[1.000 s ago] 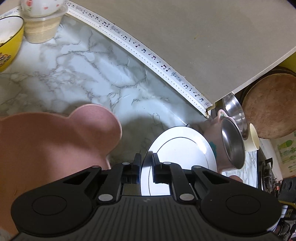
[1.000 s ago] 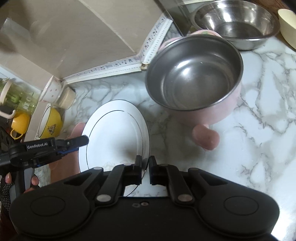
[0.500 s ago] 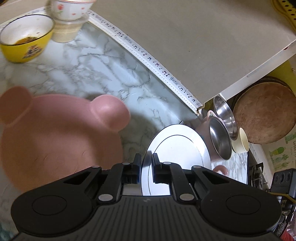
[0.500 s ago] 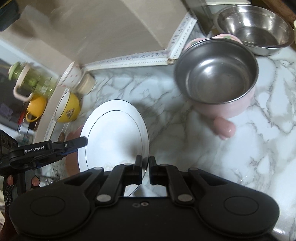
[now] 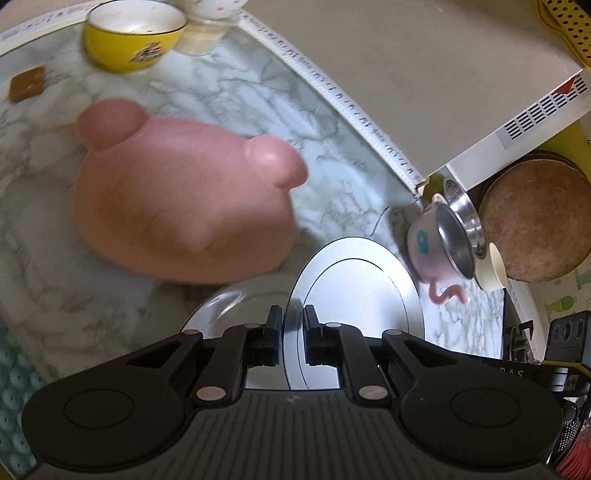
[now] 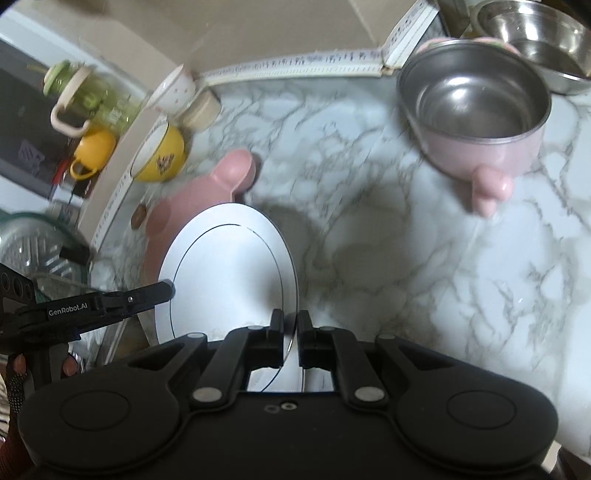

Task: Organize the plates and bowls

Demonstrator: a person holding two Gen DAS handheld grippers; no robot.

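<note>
Both grippers pinch the white plate's rim: left gripper jaws narrow on one edge, right gripper jaws narrow on the opposite edge. Plate held tilted above the marble bench. A glass dish lies just under its left edge. Pink bear-eared plate rests on the bench just beyond. Yellow bowl farther off near the wall. Pink steel-lined pot well apart to the right, a steel bowl behind it.
</note>
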